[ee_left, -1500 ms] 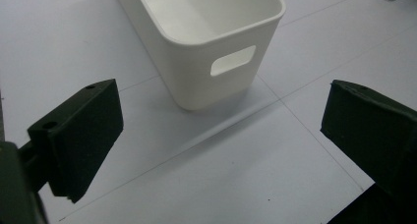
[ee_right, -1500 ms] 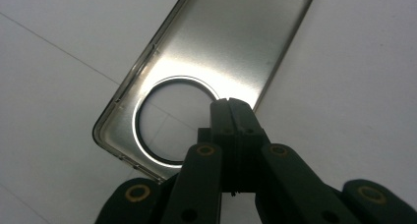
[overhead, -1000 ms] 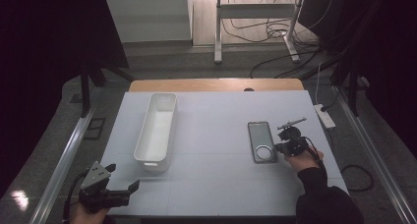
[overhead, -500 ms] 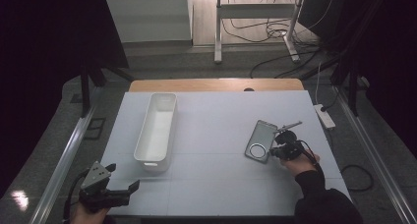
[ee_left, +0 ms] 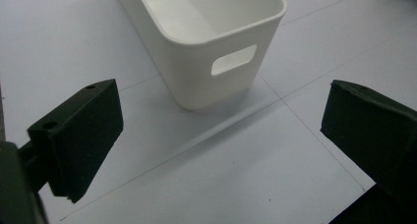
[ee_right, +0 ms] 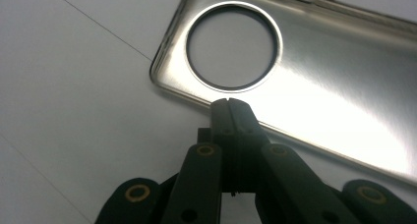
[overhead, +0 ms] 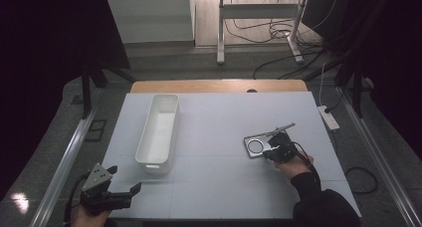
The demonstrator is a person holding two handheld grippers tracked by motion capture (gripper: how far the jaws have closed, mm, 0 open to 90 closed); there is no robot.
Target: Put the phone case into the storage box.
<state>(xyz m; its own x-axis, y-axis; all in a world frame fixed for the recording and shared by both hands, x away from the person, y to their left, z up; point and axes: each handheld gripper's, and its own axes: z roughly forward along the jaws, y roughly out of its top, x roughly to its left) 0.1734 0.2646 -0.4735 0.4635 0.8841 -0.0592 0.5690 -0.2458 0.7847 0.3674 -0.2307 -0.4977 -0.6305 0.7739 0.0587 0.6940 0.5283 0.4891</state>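
A: Where's the metal plate [ee_right: 314, 81]?

B: Right half of the tabletop [overhead: 219, 127], lifted and tilted on 1 long edge in the high view, round cutout at its near-left end. The right tool [ee_right: 230, 108] pinches that edge just below the cutout.

A: Jaws?

B: Pressed together, no gap between the 2 tips in the right gripper view. So it's clamped on the plate's thin rim. I'd say the edge grip is there because a flat sheet gives nothing else to grab; tipping it up frees the rim.

A: The hand behind it?

B: Right hand [overhead: 293, 165] comes in from the bottom right, dark sleeve, cable trailing off the tool.

A: Where could the plate be going?

B: My guess is the white bin [overhead: 159, 130], left of centre, long axis running away from the person, looks empty. It's well apart from the plate, so a carry across the tabletop is needed.

A: Left side?

B: Left tool [overhead: 122, 194] hangs at the near-left corner, jaws spread wide, nothing between them. In the left gripper view the bin's [ee_left: 206, 42] near end with its handle slot sits ahead of the gap. Looks parked, maybe ready to steady the bin.

A: Risks?

B: Thin rim, narrow pinch; the plate could swing or slip in transit.
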